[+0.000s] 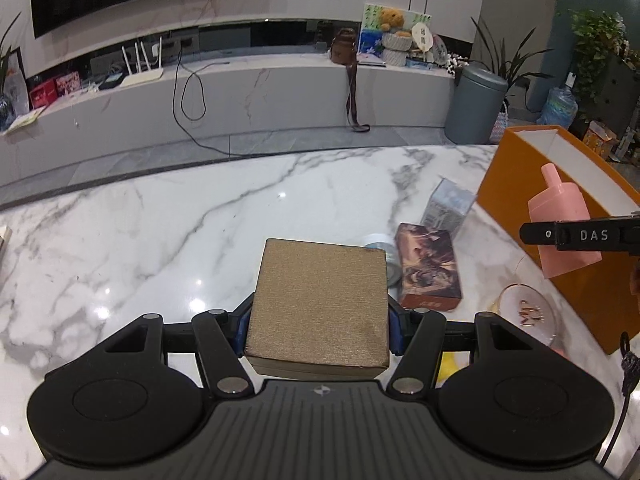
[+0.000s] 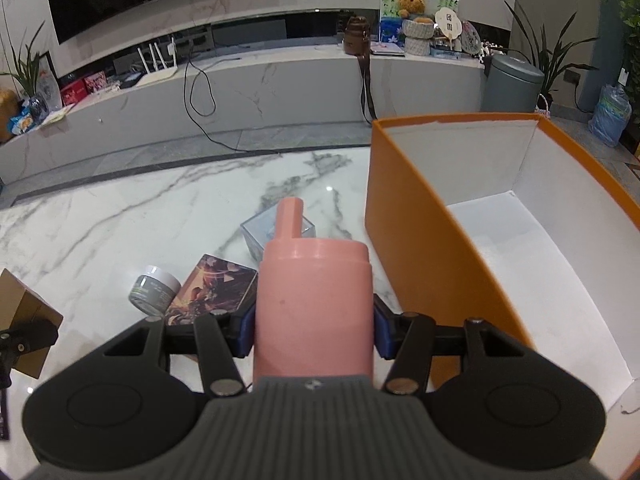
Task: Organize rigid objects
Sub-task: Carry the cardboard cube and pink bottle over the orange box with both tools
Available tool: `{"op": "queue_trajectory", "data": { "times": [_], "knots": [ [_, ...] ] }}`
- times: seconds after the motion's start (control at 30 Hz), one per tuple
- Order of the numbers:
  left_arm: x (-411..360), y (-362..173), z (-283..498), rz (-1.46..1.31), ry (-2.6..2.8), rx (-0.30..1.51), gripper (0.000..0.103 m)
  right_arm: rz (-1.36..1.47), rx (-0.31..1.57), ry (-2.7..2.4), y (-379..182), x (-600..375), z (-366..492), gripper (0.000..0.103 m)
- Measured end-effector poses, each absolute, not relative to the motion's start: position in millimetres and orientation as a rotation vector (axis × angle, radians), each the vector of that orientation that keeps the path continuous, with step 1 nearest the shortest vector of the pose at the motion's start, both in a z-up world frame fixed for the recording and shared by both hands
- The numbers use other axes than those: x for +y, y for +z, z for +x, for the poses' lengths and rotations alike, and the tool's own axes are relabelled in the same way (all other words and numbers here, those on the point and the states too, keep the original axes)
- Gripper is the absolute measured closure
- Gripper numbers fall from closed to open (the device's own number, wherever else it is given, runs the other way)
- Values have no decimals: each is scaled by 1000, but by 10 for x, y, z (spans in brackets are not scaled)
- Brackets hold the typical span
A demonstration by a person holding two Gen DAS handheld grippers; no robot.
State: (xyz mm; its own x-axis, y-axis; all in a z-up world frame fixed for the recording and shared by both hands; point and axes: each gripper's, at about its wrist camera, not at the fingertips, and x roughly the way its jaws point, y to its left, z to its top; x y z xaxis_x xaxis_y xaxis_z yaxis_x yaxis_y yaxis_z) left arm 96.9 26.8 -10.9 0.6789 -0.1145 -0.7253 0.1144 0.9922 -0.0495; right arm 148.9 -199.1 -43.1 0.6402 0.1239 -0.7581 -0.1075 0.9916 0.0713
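Landmark: the orange box point(image 2: 424, 216), open-topped, white inside, nothing visible in it. Your right gripper point(image 2: 314, 330) is clenched around the pink bottle point(image 2: 312, 308), held aloft just left of the box's near wall, spout pointing away. Smooth round plastic, likely light and stiff; could twist between the pads, so keep the hold mid-body. Your left gripper point(image 1: 318, 332) clamps the tan box point(image 1: 320, 304) by its two side faces, further left of the orange box. Textured, rigid, flat sides: a secure hold. On the marble between it and the orange box lie a picture card box point(image 1: 428, 266), a clear box point(image 1: 448, 206) and a small jar point(image 2: 154, 290).
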Motion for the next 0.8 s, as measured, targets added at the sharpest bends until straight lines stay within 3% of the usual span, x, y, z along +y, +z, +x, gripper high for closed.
{"op": "queue_trajectory", "data": {
  "times": [0.8],
  "knots": [
    [-744,389,531,64,-225,734,34,74,711,146,411,-2922,842,48]
  ]
}}
